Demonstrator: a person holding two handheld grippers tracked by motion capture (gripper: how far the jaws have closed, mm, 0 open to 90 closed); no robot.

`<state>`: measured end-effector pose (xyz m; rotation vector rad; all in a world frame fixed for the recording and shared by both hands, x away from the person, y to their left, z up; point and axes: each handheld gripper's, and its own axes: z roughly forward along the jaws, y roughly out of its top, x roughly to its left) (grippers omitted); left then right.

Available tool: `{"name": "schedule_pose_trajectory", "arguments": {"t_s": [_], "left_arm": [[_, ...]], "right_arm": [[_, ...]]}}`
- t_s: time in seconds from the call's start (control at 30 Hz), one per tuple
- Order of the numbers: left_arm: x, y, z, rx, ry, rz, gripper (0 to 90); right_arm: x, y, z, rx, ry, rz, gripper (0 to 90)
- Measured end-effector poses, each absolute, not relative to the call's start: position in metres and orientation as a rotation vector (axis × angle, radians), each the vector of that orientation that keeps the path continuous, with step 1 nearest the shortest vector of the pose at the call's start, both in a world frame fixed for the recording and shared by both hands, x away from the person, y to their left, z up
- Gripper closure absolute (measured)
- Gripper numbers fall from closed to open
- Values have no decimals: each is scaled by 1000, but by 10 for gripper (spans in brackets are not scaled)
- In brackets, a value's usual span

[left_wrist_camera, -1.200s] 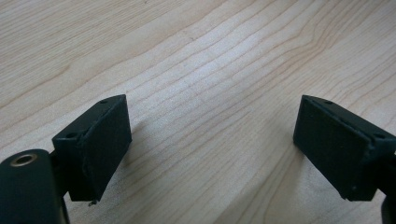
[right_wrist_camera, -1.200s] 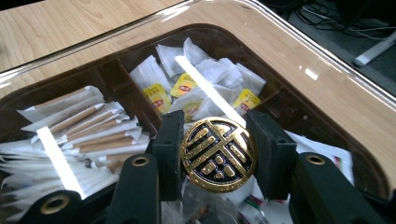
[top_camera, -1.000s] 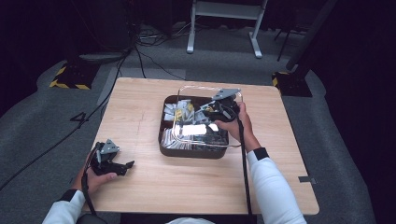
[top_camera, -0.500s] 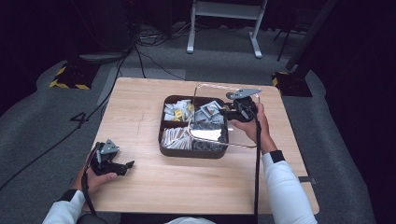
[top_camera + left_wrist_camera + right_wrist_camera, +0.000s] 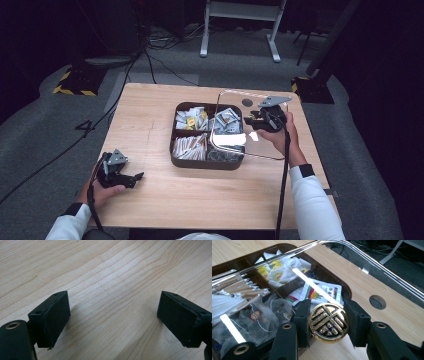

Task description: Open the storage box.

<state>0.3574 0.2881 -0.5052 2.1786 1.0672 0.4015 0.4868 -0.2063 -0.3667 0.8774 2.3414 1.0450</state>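
Since the earlier frames we have carried the clear lid rightward off the box: it covered the whole box before, and now it overlaps only the box's right-hand compartments and hangs out over the bare worktop on our right. The left gripper has not shifted.

Nearest the right gripper, its jaws are pinched on the lid's round gold knob, one jaw at each side of the disc. Just beyond the knob, seen through the glass, lie tea bags and paper sachets in the box's compartments; farther out the lid's metal rim sweeps across, with a round hole in the worktop off to the gripper's right.

The left gripper rests on the worktop with its jaws spread wide, nothing between them, well apart from the box.

The lid hangs roughly flat from the right gripper, most of it to the gripper's left. We judge free worktop lies to its right, so setting down belongs to the right hand.
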Motion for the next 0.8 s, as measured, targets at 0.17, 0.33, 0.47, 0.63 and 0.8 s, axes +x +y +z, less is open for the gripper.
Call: {"name": "schedule_pose_trajectory", "arguments": {"t_s": [0.17,0.33,0.47,0.63,0.8], "left_arm": [[357,288,-505,2178,1067,402,117],[357,288,-505,2178,1067,402,117],[357,288,-505,2178,1067,402,116],[357,288,-505,2179,1067,402,116],[357,288,-505,2178,1068,401,116]], "right_arm": [[486,-213,-369,889,2338,1037,590],[485,-220,-370,902,2333,1030,590],[483,-227,-371,909,2331,1021,590],[482,-239,-373,933,2321,1027,590],[480,-250,-373,945,2314,1005,590]]}}
